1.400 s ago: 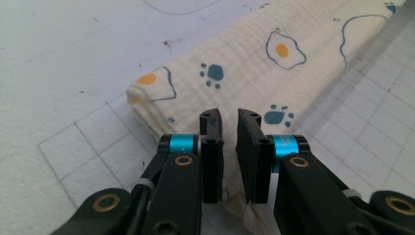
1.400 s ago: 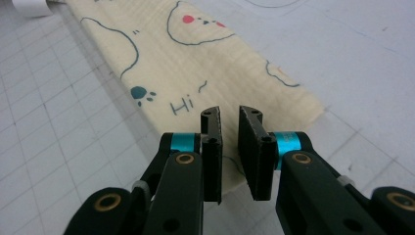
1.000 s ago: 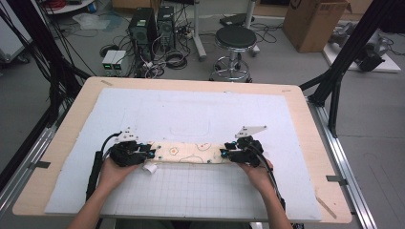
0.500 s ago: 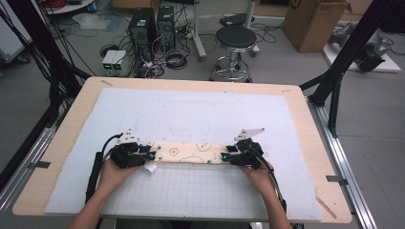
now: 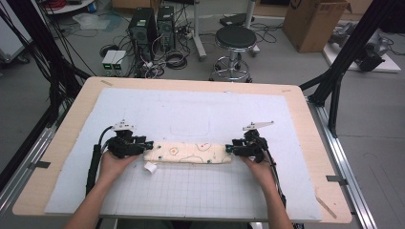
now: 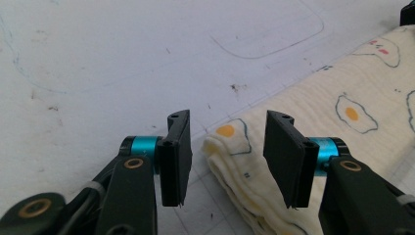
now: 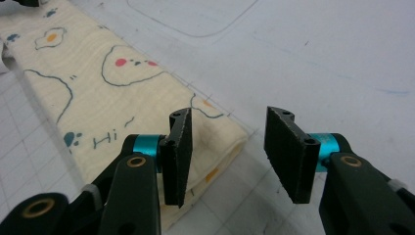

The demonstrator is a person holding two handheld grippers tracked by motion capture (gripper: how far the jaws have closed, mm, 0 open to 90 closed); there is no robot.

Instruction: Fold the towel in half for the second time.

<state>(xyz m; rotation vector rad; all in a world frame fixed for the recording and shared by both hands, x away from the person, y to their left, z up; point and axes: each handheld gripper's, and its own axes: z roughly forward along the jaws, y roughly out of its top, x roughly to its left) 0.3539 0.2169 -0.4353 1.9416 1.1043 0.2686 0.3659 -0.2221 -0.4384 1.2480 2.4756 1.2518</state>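
While both grippers sit parted at its ends, a folded cloth (image 5: 188,152) lies low in the centre of the frame.
Soft, crinkled cream fabric printed with fried eggs forms a long strip running left to right on the white gridded mat (image 5: 200,191). The left gripper (image 6: 227,147) and right gripper (image 7: 227,147) stand wide open, gripping nothing. A small white tag (image 5: 150,167) lies just beside the strip.

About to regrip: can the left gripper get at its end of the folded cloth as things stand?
Probably yes. The left gripper is open, and the folded cloth has its end lying between the fingers, with nothing in the way.
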